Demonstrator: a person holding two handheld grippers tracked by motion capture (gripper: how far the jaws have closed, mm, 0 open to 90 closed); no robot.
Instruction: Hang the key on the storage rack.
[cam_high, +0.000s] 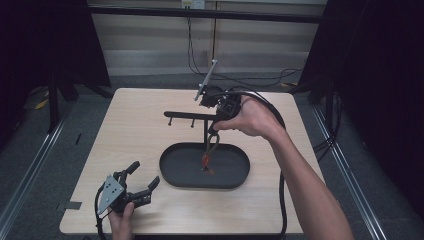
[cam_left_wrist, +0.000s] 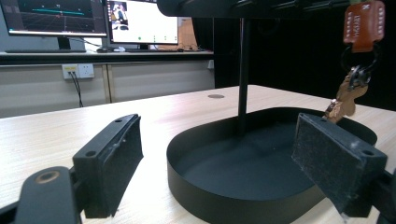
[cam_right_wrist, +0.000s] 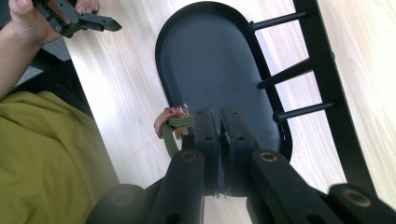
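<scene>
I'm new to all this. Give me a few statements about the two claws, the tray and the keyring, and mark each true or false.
1. The right claw is shut on the keyring's green cord. True.
2. The left claw is shut. False: its jaws stand wide apart, holding nothing.
3. The keyring hangs above the black tray. True.
4. The tray is round and white. False: it is black and oval.
5. The left claw sits inside the tray. False: it is beside the tray, near the table's front left corner.
</scene>
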